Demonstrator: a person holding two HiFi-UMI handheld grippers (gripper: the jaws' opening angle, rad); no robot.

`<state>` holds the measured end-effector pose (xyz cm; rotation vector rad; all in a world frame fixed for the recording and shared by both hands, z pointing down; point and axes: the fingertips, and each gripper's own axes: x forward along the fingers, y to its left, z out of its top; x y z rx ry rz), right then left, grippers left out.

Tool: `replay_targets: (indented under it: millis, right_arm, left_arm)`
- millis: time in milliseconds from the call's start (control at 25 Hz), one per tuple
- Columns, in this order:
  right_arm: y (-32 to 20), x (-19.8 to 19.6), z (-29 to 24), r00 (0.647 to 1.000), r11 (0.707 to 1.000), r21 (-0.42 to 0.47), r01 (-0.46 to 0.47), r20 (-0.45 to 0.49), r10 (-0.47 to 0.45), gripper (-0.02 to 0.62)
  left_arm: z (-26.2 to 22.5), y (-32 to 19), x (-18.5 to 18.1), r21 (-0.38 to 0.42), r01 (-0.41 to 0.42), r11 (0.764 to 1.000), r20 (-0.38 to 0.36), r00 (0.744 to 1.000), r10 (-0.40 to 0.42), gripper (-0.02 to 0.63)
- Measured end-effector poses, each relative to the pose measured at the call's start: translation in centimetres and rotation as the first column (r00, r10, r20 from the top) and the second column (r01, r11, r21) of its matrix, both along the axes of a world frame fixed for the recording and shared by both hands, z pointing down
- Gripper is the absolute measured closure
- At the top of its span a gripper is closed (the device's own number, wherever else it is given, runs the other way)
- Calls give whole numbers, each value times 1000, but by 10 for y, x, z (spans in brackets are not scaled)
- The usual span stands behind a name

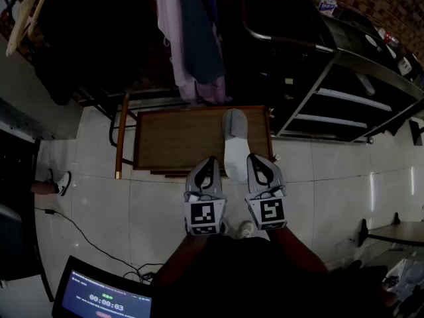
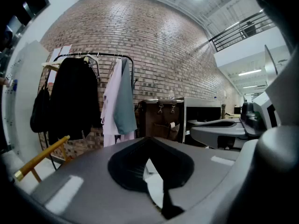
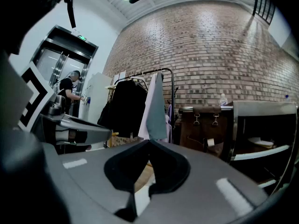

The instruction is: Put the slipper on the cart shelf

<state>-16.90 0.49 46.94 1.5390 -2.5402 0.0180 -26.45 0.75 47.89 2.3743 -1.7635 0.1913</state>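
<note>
The slipper (image 1: 234,141) is pale grey and lies on the brown wooden counter (image 1: 172,138). It is close to the counter's right edge. Its toe points to the far edge, and its heel hangs out over the near edge, close to the near right corner. The left hand-held gripper (image 1: 211,159) is just past the near edge, on the left side of the heel. Its two jaws are pressed together at the tips and nothing is held in them, as its own view shows (image 2: 149,138). The right hand-held gripper (image 1: 254,156) is on the other side of the heel, just beside it, so the heel sits between the two. I cannot tell if either one touches the slipper. The right one's jaws also meet at the tips with nothing in them (image 3: 149,141). The rest of the counter top is bare wood, with a wooden bar (image 1: 121,138) along its left edge. Past the far edge hang a black coat (image 2: 70,101) and a pink shirt (image 1: 169,25) in front of a brick wall (image 2: 154,45). Past the right edge stand metal shelves (image 1: 351,105) with a bottle (image 1: 326,1) on top. A screen (image 1: 106,300) sits low on the white floor (image 1: 159,211), well away from the near left corner.
</note>
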Motion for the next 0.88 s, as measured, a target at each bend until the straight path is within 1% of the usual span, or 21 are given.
replay_targets:
  millis: [160, 240, 280, 320, 400, 480, 560, 600, 640, 680, 720, 760, 800, 880]
  right_arm:
    - [-2, 3, 25, 1000, 996, -82, -31, 3, 31, 595]
    - [-8, 2, 47, 999, 989, -143, -43, 2, 43, 594]
    - [-9, 2, 60, 999, 981, -186, -48, 5, 49, 589]
    - [-9, 2, 75, 998, 971, -234, -53, 13, 58, 558]
    - [-6, 6, 103, 995, 938, -339, -67, 48, 88, 514]
    - [-1, 14, 133, 983, 886, -456, -86, 108, 151, 486]
    - [3, 24, 161, 954, 812, -576, -93, 183, 239, 471]
    - [5, 28, 174, 932, 770, -632, -89, 221, 289, 448]
    - [7, 32, 186, 906, 728, -681, -79, 256, 338, 422]
    - [9, 35, 198, 876, 687, -724, -62, 290, 385, 414]
    - [12, 35, 209, 845, 650, -759, -35, 326, 425, 411]
    - [14, 35, 219, 812, 619, -786, -2, 360, 460, 391]
    - [15, 33, 227, 780, 592, -805, 30, 389, 490, 376]
    - [16, 31, 239, 724, 551, -831, 76, 426, 542, 356]
  left_arm:
    - [17, 0, -8, -39, 8, 999, -9, 1000, -8, 592]
    - [30, -7, -13, -56, 8, 998, -13, 1000, -9, 593]
    - [37, -9, -15, -66, 8, 998, -15, 1000, -9, 592]
    - [44, -10, -17, -78, 8, 997, -17, 1000, -9, 593]
    - [56, -9, -20, -99, 8, 995, -16, 1000, -10, 592]
    - [65, -7, -23, -116, 9, 993, -9, 1000, -10, 592]
    - [71, -7, -25, -129, 6, 992, -7, 1000, -7, 592]
    - [73, -7, -26, -135, 5, 991, -9, 1000, -7, 592]
    - [74, -7, -27, -140, 5, 990, -12, 1000, -6, 592]
    - [76, -7, -28, -143, 4, 990, -13, 1000, -6, 592]
    - [77, -8, -29, -146, 2, 989, -13, 1000, -4, 592]
    - [79, -8, -30, -148, 1, 989, -12, 1000, -3, 592]
    - [80, -8, -31, -152, 0, 988, -10, 1000, -1, 592]
    - [83, -8, -34, -159, 2, 987, -9, 1000, -3, 592]
